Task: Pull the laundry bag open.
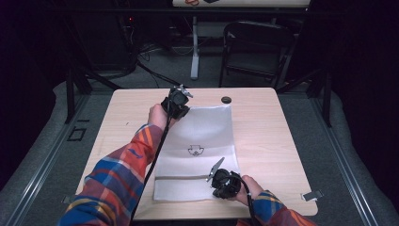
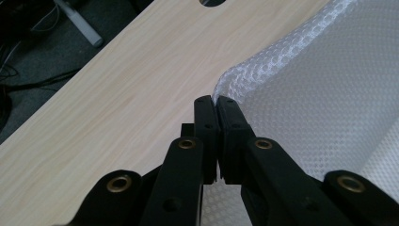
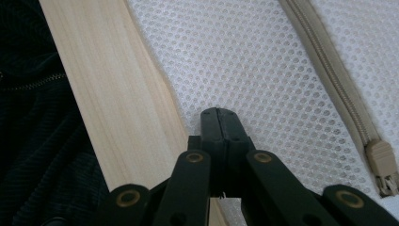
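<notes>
A white mesh bag (image 1: 207, 127) lies on the wooden table (image 1: 268, 127), with a beige zipper (image 1: 181, 178) across its near end and a small black emblem (image 1: 196, 149) in the middle. My left gripper (image 1: 183, 109) is at the bag's far left corner. In the left gripper view it (image 2: 216, 101) is shut on that corner of the mesh (image 2: 320, 94), which rises off the table. My right gripper (image 1: 215, 188) is at the near right end, its jaws (image 3: 219, 113) shut over flat mesh (image 3: 263, 61) beside the zipper pull (image 3: 383, 167). I see no fold between them.
A round dark cable hole (image 1: 226, 100) sits in the table behind the bag. A folding chair (image 1: 254, 47) and a white table leg (image 1: 194, 47) stand beyond the far edge. A small metal clip (image 1: 313, 194) lies at the near right corner. Bare wood flanks the bag.
</notes>
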Motion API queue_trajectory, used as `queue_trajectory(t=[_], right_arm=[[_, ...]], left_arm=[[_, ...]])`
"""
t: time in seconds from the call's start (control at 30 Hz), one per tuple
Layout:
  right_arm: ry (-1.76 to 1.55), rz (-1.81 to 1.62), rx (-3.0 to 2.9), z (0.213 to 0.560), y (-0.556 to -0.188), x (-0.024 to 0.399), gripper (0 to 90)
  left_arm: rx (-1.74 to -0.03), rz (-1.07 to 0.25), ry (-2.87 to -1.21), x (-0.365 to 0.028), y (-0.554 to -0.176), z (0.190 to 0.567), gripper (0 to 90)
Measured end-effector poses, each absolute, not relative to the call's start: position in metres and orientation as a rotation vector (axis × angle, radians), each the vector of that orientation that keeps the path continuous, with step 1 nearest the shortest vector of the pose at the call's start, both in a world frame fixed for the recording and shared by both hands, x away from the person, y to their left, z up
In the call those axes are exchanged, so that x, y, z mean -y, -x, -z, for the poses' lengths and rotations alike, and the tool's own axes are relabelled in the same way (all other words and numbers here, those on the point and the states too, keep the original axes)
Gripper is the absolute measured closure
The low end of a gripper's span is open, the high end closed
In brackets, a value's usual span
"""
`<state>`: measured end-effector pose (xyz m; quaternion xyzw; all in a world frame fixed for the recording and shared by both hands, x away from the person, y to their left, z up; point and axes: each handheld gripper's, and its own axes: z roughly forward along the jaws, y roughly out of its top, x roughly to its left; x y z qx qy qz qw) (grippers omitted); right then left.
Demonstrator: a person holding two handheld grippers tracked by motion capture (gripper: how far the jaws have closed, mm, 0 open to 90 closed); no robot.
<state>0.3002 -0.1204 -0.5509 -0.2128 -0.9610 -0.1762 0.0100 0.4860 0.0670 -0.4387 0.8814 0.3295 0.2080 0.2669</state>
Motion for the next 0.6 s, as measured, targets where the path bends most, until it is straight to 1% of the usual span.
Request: queue_trajectory(t=[0.13, 0.23, 0.27, 0.3, 0.33, 0.37, 0.4, 0.47, 0.57, 0.6], right_arm=[[0.662, 0.541, 2.995, 0.551, -0.302, 0.121, 90.0], [0.660, 0.545, 2.999, 0.551, -0.302, 0.121, 90.0], [0.664, 0.552, 2.993, 0.551, -0.302, 0.121, 90.0], [0.658, 0.547, 2.998, 0.551, -0.303, 0.121, 90.0], [0.655, 0.546, 3.000, 0.551, -0.303, 0.121, 89.6], [0.653, 0.547, 2.999, 0.550, -0.303, 0.121, 87.8], [0.660, 0.571, 2.992, 0.550, -0.303, 0.121, 86.3], [0.665, 0.606, 2.983, 0.548, -0.303, 0.122, 82.8], [0.692, 0.690, 2.953, 0.540, -0.305, 0.124, 67.9], [0.719, 0.723, 2.957, 0.536, -0.306, 0.126, 59.3]], left_arm=[[-0.931, -0.574, -2.370, -0.059, -0.497, 0.446, 87.6], [-0.959, -0.572, -2.355, -0.055, -0.505, 0.451, 85.4], [-0.970, -0.578, -2.344, -0.055, -0.507, 0.451, 81.7], [-0.984, -0.569, -2.335, -0.054, -0.509, 0.451, 75.9], [-0.995, -0.570, -2.326, -0.054, -0.511, 0.451, 69.0], [-1.001, -0.561, -2.322, -0.054, -0.512, 0.451, 59.4], [-1.012, -0.555, -2.308, -0.053, -0.513, 0.451, 51.6], [-0.990, -0.534, -2.299, -0.054, -0.511, 0.449, 43.3], [-0.972, -0.510, -2.281, -0.056, -0.505, 0.446, 27.8], [-0.961, -0.497, -2.282, -0.057, -0.503, 0.446, 25.0]])
